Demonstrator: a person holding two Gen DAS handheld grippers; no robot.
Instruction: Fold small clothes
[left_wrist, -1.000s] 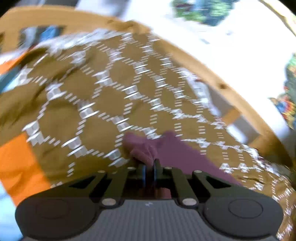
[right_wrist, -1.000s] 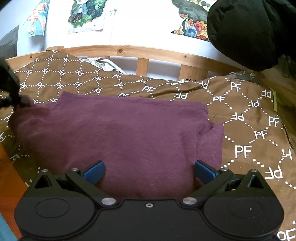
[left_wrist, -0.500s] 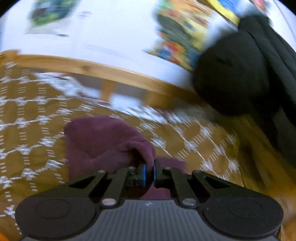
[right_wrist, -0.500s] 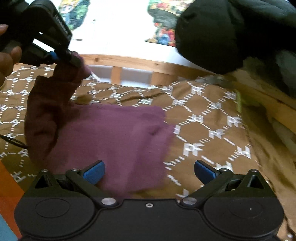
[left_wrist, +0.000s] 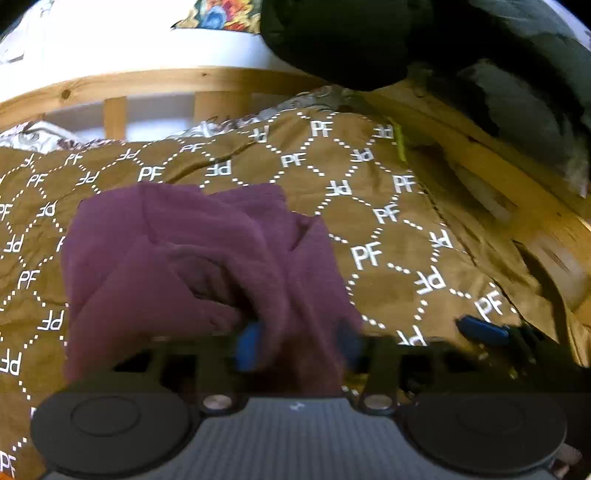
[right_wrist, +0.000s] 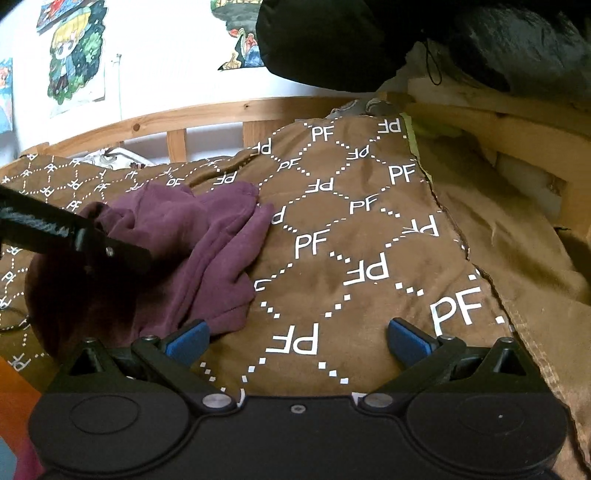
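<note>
A small maroon garment (left_wrist: 192, 258) lies bunched on the brown patterned bedspread (left_wrist: 369, 221); it also shows in the right wrist view (right_wrist: 192, 251). My left gripper (left_wrist: 299, 347) is over the garment's near right part, its blue pads apart with cloth between them; the pads are blurred. In the right wrist view the left gripper's black body (right_wrist: 66, 236) reaches in from the left over the garment. My right gripper (right_wrist: 295, 339) is open and empty, low over the bedspread just right of the garment. Its blue fingertip (left_wrist: 480, 328) shows at the right of the left wrist view.
A wooden bed rail (right_wrist: 221, 118) runs along the back. A black jacket (right_wrist: 351, 40) hangs at the upper right. Posters (right_wrist: 74, 55) are on the white wall. The bedspread's edge (right_wrist: 480, 266) drops off to the right.
The left gripper carried the garment's left part over to the right and down onto the rest, then its jaws opened. The right gripper shifted right, off the garment.
</note>
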